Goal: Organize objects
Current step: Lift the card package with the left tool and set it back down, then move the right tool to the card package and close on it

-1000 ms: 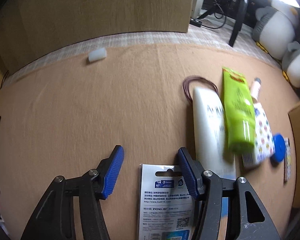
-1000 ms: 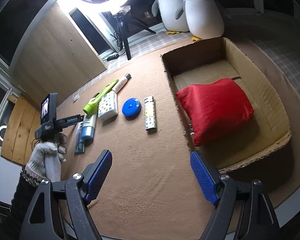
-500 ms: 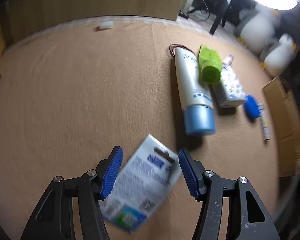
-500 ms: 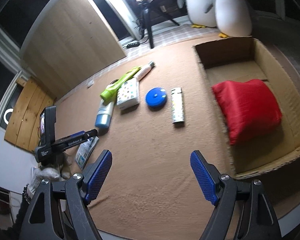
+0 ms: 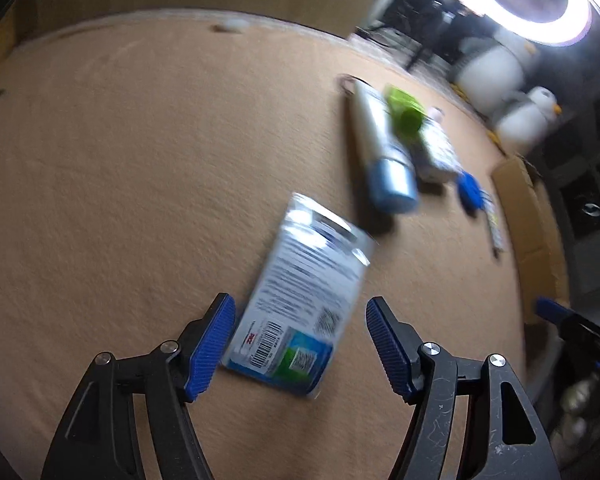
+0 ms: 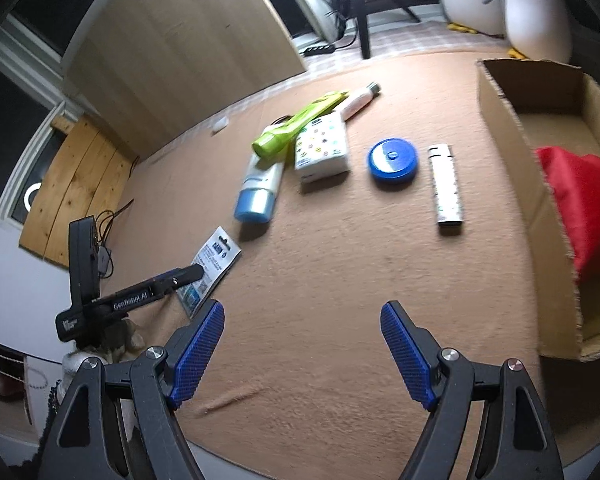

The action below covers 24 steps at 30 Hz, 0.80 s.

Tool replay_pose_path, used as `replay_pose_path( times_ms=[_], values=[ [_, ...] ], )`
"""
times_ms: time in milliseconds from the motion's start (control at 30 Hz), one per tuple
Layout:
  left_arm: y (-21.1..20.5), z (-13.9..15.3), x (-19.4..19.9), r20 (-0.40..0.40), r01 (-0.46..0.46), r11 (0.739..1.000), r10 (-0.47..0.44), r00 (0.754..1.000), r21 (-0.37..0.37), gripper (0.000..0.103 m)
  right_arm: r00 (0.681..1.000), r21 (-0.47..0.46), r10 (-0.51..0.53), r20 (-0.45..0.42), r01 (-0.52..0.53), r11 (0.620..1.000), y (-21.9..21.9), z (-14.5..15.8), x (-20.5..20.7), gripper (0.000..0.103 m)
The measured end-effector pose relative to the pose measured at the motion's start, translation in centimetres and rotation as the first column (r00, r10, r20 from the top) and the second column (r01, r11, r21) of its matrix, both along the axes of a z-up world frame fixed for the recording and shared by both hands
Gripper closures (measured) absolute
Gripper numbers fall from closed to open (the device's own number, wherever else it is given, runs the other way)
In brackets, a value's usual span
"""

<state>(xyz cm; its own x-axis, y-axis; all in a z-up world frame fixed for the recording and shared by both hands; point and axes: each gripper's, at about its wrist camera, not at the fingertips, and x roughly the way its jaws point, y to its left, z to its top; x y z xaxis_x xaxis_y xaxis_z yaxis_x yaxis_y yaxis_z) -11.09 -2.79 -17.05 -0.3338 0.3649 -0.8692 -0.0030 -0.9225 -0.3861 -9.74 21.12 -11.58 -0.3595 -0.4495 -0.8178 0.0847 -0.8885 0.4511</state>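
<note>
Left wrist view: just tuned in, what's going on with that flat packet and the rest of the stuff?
A person holding a gripper in each hand is sorting items on a tan mat. The left gripper has its jaws opening around the flat packet, which lies on the mat between them, not clamped. The right gripper hovers open and empty. The blue-capped tube, green tube, blue disc and white stick lie loose; the cardboard box holds only a red pouch.

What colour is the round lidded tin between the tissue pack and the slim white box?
Blue; the round tin shows best in the right wrist view.
</note>
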Motion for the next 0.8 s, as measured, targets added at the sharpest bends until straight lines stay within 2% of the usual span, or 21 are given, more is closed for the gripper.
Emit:
replay_pose_path(
  times_ms=[33,67,133,433,633,800],
  values=[
    [0.5,-0.1,0.1,0.007,0.015,0.999,-0.015,1.000,0.037,0.032,1.000,-0.005,0.006,0.004,-0.006,1.000,-0.3,-0.2,-0.2,0.026],
    [1.0,-0.1,0.3,0.006,0.022,0.999,-0.022,1.000,0.040,0.032,1.000,-0.007,0.010,0.007,-0.010,1.000,-0.5,-0.3,-0.3,0.026],
    [1.7,0.1,0.7,-0.007,0.018,1.000,-0.018,1.000,0.000,0.032,1.000,-0.004,0.017,0.015,-0.017,1.000,-1.1,-0.7,-0.7,0.026],
    [1.5,0.2,0.5,-0.009,-0.007,0.999,0.006,1.000,-0.040,0.035,0.993,0.008,0.109,0.037,-0.109,0.994,-5.1,-2.0,-3.7,0.025],
    [0.8,0.0,0.8,-0.011,-0.015,1.000,0.015,1.000,-0.019,0.036,0.981,-0.016,0.178,0.073,-0.178,0.984,-8.4,-3.3,-6.1,0.025],
    [0.2,0.0,1.0,-0.010,-0.032,0.999,0.032,0.999,0.002,0.043,0.968,-0.038,0.222,0.114,-0.219,0.975,-10.9,-4.6,-7.5,0.026]
  ],
)
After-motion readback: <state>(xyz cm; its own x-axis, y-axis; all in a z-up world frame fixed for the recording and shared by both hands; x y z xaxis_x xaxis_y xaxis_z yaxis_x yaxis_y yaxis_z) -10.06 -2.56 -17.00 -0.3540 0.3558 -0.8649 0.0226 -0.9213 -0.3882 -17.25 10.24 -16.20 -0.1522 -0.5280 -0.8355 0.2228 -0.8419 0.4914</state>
